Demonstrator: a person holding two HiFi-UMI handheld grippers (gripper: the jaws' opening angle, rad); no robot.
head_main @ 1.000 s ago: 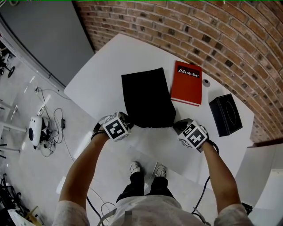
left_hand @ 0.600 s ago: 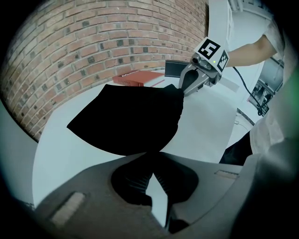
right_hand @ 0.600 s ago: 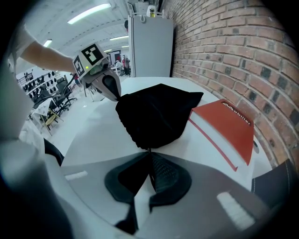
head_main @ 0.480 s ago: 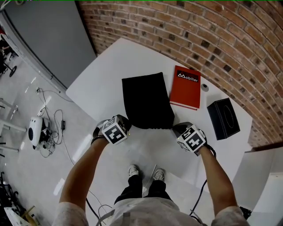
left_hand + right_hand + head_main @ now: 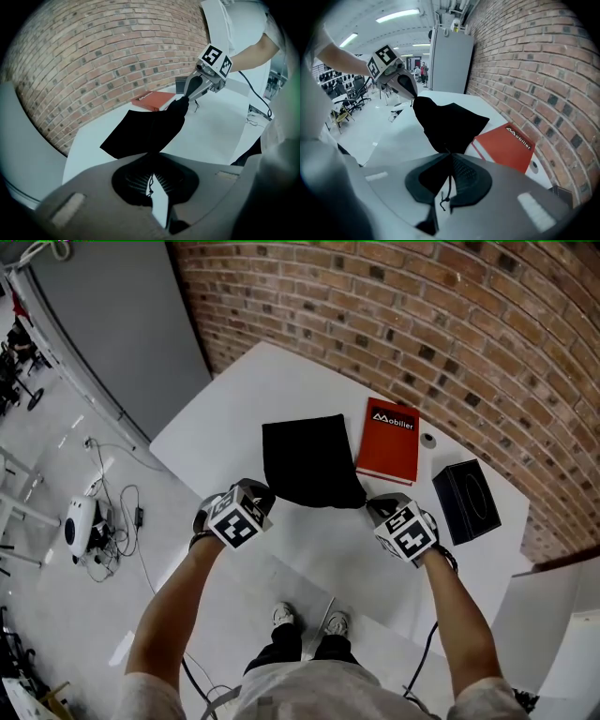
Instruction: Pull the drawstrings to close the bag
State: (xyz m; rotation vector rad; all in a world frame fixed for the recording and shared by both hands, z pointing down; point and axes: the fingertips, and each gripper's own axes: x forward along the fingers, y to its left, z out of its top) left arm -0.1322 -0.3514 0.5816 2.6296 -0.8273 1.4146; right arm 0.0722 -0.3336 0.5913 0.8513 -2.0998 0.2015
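Note:
A black drawstring bag (image 5: 309,457) lies on the white table (image 5: 234,395), its near edge raised and bunched between my two grippers. My left gripper (image 5: 262,496) is shut on the bag's left drawstring (image 5: 150,186), whose knotted end hangs behind the closed jaws. At the bag's right corner my right gripper (image 5: 375,508) is shut on the other drawstring (image 5: 446,195), knot dangling likewise. In the left gripper view the bag (image 5: 143,131) stretches across to the right gripper (image 5: 189,93). From the right gripper view, the bag (image 5: 445,123) runs to the left gripper (image 5: 408,87).
A red book (image 5: 388,441) lies just right of the bag, close to the brick wall. A small round object (image 5: 427,440) and a black box (image 5: 465,500) sit further right. The table's near edge is under my hands; cables and a white device (image 5: 78,525) lie on the floor at left.
Both grippers have risen, lifting the bag's near edge off the table. The bag's mouth now looks narrower and more gathered than before.

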